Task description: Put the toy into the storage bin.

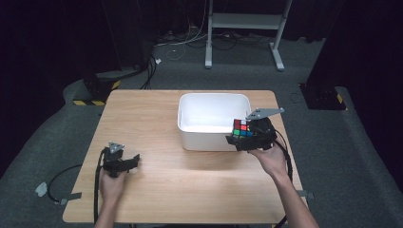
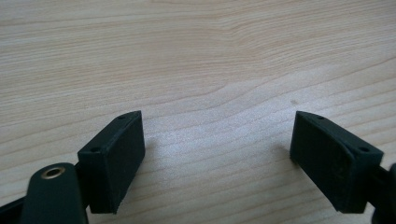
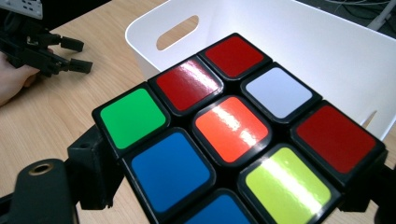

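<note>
Right gripper [image 1: 243, 137] clamping puzzle cube [image 1: 242, 128] beside white bin [image 1: 190, 118], left gripper [image 1: 134, 159] open, empty.

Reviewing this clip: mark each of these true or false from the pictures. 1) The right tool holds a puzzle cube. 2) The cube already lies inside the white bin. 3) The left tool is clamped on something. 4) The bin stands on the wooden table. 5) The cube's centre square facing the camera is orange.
1) True: the right tool is shut on the puzzle cube.
2) False: the cube is held at the near right corner of the white bin, outside it.
3) False: the left tool is open over bare wood.
4) True: it stands on the wooden table.
5) True.
</note>
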{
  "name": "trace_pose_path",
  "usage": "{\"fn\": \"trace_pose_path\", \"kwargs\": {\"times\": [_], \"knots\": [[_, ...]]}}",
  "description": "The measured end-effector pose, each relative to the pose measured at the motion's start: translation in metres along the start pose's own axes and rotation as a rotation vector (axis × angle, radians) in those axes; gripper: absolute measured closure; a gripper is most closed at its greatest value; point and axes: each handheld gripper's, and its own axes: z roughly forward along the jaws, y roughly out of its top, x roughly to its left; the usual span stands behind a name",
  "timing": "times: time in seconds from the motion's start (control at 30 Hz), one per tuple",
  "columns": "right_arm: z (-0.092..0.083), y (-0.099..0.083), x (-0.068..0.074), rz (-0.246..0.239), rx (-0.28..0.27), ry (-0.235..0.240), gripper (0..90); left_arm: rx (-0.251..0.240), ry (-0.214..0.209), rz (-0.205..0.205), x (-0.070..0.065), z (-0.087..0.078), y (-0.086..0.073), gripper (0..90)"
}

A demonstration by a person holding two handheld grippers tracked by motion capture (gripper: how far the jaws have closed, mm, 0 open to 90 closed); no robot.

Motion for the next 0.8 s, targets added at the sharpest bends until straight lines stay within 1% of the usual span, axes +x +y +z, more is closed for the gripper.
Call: {"fn": "trace_pose_path", "kwargs": {"times": [0.1,0.17,0.33,0.5,0.63,0.8], "knots": [[0.000,0.003,-0.003,0.002,-0.004,-0.005,15.0,0.000,0.000,0.000,0.000,0.000,0.000,18.1],[0.001,0.004,-0.005,0.016,0.001,-0.004,15.0,0.000,0.000,0.000,0.000,0.000,0.000,18.1],[0.004,0.008,-0.008,0.014,0.012,-0.011,15.0,0.000,0.000,0.000,0.000,0.000,0.000,18.1],[0.006,0.014,-0.006,-0.007,0.015,-0.025,15.0,0.000,0.000,0.000,0.000,0.000,0.000,18.1],[0.013,0.018,-0.007,-0.016,0.021,-0.027,15.0,0.000,0.000,0.000,0.000,0.000,0.000,18.1],[0.014,0.023,-0.005,-0.026,0.016,-0.033,15.0,0.000,0.000,0.000,0.000,0.000,0.000,18.0]]}}
